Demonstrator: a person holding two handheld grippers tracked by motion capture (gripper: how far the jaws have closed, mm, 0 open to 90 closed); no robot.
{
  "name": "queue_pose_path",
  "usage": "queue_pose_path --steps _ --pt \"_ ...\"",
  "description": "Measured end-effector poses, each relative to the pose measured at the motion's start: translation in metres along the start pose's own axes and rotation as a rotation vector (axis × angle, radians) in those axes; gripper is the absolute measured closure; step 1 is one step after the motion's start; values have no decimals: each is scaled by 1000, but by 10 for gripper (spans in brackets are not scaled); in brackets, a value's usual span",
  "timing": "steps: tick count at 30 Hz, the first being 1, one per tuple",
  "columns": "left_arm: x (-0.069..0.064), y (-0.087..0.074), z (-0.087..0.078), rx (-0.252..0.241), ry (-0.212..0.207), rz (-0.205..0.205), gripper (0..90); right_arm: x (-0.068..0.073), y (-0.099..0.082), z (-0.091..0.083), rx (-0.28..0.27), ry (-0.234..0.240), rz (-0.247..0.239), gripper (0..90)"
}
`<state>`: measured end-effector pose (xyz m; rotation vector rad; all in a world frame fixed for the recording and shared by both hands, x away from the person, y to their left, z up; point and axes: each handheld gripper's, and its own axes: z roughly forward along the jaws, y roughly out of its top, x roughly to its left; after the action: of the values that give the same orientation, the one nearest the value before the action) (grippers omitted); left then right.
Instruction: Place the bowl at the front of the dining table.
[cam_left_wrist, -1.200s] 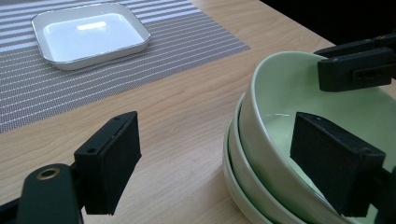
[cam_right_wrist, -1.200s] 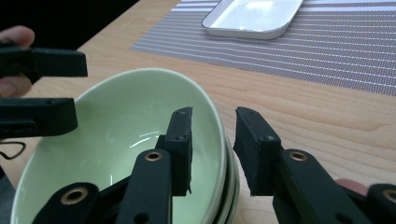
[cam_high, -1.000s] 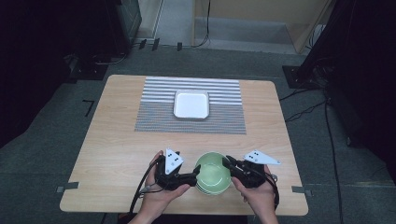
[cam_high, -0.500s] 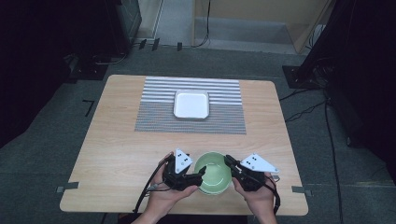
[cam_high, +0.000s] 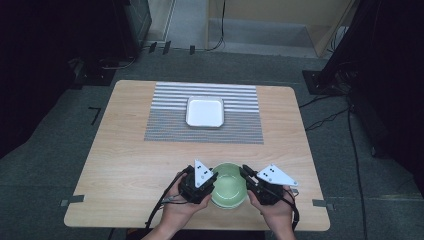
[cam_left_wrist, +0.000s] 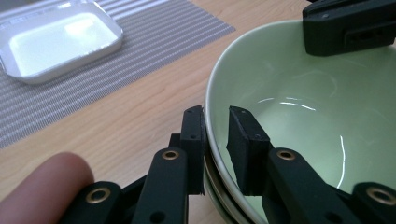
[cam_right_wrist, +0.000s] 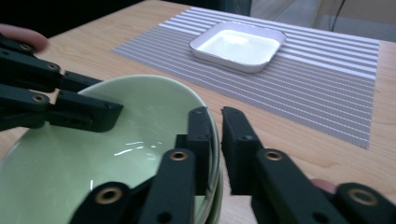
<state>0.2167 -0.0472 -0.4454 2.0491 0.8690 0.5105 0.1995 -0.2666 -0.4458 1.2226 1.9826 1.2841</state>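
A pale green bowl (cam_high: 228, 187) sits near the table's front edge, with a second rim stacked just under it (cam_left_wrist: 219, 191). My left gripper (cam_high: 214, 179) is shut on the bowl's left rim: one jaw inside, one outside (cam_left_wrist: 215, 126). My right gripper (cam_high: 246, 173) is shut on the opposite rim in the same way (cam_right_wrist: 214, 126). Each gripper view shows the other gripper's jaws across the bowl (cam_left_wrist: 348, 25) (cam_right_wrist: 70, 109). Whether the bowl is lifted off the table I cannot tell.
A white square dish (cam_high: 204, 111) lies on a grey striped placemat (cam_high: 240, 127) at the table's far middle. Bare wood (cam_high: 125, 165) lies between mat and bowl. The table's front edge runs just behind the person's hands (cam_high: 175, 215).
Both grippers have closed in on the green bowl from its left and right, ending with their jaws over its rim. The bowl has barely shifted.
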Motion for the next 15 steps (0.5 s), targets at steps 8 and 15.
queue_pose_path --steps 8,15 --pt "-1 -2 3 -19 10 49 768 1 -2 10 82 -11 38 793" --pt "3 -5 6 1 -23 35 735 6 -3 10 50 -28 -24 835"
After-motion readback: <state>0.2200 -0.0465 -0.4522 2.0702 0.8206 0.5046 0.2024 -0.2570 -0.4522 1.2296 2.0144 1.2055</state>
